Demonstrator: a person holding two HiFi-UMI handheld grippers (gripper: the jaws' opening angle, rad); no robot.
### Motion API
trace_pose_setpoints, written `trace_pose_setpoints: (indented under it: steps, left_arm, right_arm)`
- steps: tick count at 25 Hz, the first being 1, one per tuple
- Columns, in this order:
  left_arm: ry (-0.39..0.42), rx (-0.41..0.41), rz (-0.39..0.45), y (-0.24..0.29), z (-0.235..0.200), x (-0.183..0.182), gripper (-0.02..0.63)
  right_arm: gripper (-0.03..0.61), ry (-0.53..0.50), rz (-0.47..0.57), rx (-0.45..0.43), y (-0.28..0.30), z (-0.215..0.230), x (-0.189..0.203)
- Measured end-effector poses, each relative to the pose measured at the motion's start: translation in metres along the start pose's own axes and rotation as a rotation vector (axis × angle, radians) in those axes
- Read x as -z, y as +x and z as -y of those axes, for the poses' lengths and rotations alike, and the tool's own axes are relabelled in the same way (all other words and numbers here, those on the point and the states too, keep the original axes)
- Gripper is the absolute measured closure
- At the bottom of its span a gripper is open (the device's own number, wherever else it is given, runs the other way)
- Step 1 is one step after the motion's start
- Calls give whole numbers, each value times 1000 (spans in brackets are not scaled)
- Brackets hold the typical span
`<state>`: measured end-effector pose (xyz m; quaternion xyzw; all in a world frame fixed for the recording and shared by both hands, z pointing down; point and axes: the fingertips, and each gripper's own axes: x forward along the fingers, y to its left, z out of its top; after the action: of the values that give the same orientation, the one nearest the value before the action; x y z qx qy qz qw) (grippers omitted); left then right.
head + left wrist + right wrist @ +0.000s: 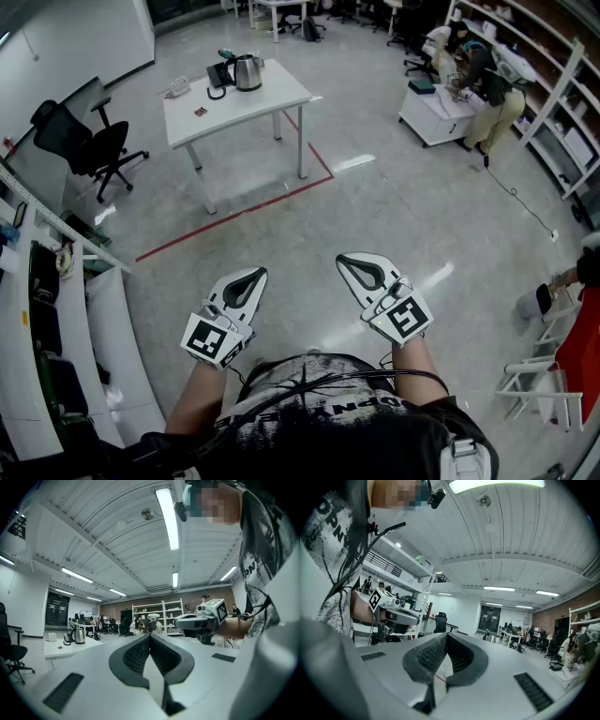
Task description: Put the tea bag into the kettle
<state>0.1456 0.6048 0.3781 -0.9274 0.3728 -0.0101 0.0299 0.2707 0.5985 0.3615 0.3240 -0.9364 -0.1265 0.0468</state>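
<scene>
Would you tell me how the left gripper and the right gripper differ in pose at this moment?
The left gripper angles inward to the right, the right gripper inward to the left. The right gripper sits slightly farther forward than the left gripper. Both are shut, empty and far from the kettle.

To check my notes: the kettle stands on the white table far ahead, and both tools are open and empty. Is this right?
No. The left tool and the right tool are shut, not open, as the two gripper views show. The rest is right.

Near kettle (247,72), tiny item (200,111) unidentifiable
</scene>
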Motion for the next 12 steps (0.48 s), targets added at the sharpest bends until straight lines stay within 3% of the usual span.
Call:
trace_pose_setpoints:
  steps: [12]
  left_arm:
    - [9, -2, -5, 12, 4, 1, 603]
  right_arm:
    - [569, 4, 18, -7, -2, 11, 3]
